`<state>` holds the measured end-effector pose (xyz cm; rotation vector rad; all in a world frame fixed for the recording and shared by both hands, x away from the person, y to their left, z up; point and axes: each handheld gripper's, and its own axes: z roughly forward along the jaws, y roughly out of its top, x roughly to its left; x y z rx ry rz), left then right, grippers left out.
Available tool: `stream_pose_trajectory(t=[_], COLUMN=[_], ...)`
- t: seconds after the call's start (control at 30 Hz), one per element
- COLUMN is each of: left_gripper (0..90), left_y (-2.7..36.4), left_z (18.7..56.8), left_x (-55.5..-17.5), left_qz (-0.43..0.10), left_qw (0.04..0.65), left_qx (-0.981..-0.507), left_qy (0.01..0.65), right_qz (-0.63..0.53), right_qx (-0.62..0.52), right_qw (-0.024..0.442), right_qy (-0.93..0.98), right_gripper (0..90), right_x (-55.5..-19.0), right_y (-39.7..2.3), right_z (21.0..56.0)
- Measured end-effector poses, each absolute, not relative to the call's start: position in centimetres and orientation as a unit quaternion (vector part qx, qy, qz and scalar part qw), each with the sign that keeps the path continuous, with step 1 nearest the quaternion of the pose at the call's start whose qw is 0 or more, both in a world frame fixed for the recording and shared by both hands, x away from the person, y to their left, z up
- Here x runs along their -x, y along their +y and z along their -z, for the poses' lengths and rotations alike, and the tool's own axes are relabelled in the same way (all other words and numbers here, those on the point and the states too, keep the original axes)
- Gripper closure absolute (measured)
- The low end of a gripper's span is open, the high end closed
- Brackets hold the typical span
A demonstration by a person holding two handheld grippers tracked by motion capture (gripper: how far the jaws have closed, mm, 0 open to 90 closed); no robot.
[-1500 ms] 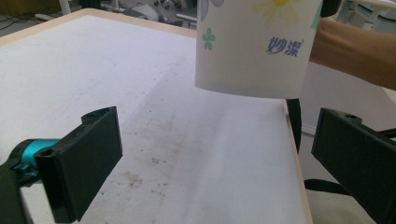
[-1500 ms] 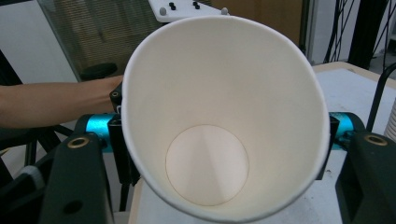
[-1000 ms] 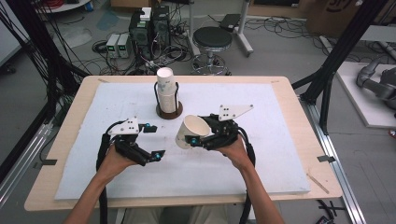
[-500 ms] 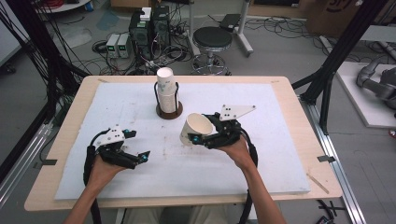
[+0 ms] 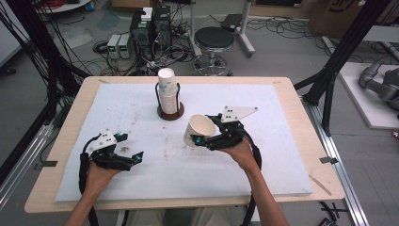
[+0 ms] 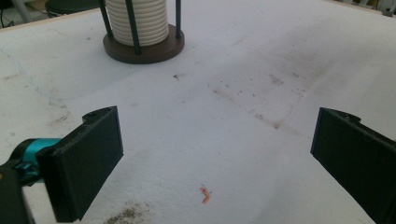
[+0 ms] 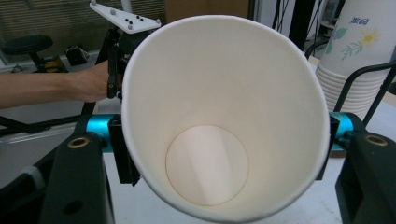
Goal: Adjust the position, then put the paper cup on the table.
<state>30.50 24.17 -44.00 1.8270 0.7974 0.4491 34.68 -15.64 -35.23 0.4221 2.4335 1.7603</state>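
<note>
right hand-held gripper [image 5: 200,140] of mine pinches the light, crushable paper cup [image 5: 198,130] across its walls, so i squeeze gently.

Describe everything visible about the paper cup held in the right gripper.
The paper cup is plain white, empty and undamaged, with a rolled rim and a round flat bottom. The right gripper clamps its sides between two black jaws and holds it tilted above the white mat, mouth turned up and towards the person. Nothing else touches it.
</note>
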Motion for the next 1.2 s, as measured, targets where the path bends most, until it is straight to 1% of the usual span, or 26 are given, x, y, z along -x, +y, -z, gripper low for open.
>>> stream_pose_trajectory(t=[0.1,0.27,0.77,1.2], left_gripper=[2.2,2.2,2.2,2.2], left_y=[24.5,25.0,25.4,25.4], left_z=[44.1,44.5,45.3,45.3], left_x=[-30.3,-30.2,-30.0,-30.0], left_qz=[-0.194,-0.207,-0.211,-0.211], left_qw=[0.538,0.546,0.552,0.557], left_qx=[-0.748,-0.737,-0.729,-0.725], left_qy=[0.335,0.342,0.346,0.345], right_qz=[-0.578,-0.58,-0.578,-0.569], right_qx=[-0.14,-0.14,-0.137,-0.15], right_qw=[0.055,0.059,0.053,0.069], right_qy=[0.802,0.8,0.803,0.806], right_gripper=[32.1,32.1,32.1,32.1], right_x=[-34.6,-34.6,-34.7,-34.7], right_y=[-15.8,-16.0,-15.9,-16.0], right_z=[35.2,35.2,35.3,35.5])
